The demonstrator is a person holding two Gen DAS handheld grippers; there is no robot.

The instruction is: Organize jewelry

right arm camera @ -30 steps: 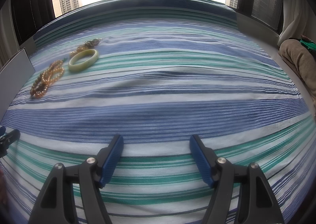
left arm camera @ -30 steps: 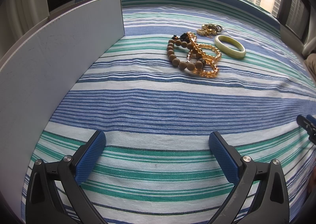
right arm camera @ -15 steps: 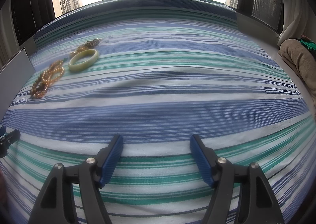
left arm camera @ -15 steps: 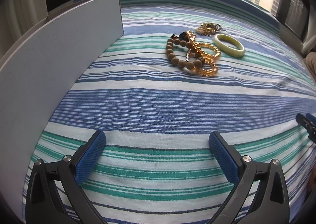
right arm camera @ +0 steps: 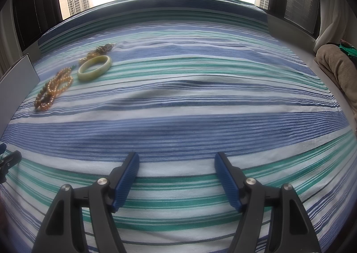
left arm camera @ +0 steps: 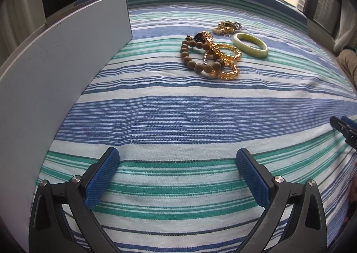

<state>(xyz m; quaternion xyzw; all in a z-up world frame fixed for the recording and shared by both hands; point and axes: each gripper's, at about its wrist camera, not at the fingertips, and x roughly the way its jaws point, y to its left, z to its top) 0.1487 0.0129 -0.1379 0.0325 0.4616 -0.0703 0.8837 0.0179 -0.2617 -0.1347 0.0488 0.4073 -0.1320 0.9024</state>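
Grey panel: a flat grey upright board (left arm camera: 55, 78) stood along the left edge of the blue, green and white striped bedsheet (left arm camera: 200, 114); its place did not change across the second.
Left gripper: the black left gripper with blue textured pads (left arm camera: 177, 164) had its jaws spread wide, holding nothing, low over the sheet's near edge; over the last second it had crept slightly toward the jewelry, which sat a little lower in its view than before.
Bead bracelets: a brown wooden bead bracelet (left arm camera: 189, 56) lay tangled with amber translucent bead strands (left arm camera: 225, 61) toward the far left of the sheet, untouched.
Bangle: a pale green jade-like bangle (left arm camera: 250, 44) lay just right of the beads, with a small heap of gold-coloured chain jewelry (left arm camera: 225, 27) just behind it.
Right gripper: the matching black right gripper (right arm camera: 177, 164) was likewise wide apart and empty, and had not moved.
Meaning: judging from this, sorting had not begun; only an approach by the left side was under way.
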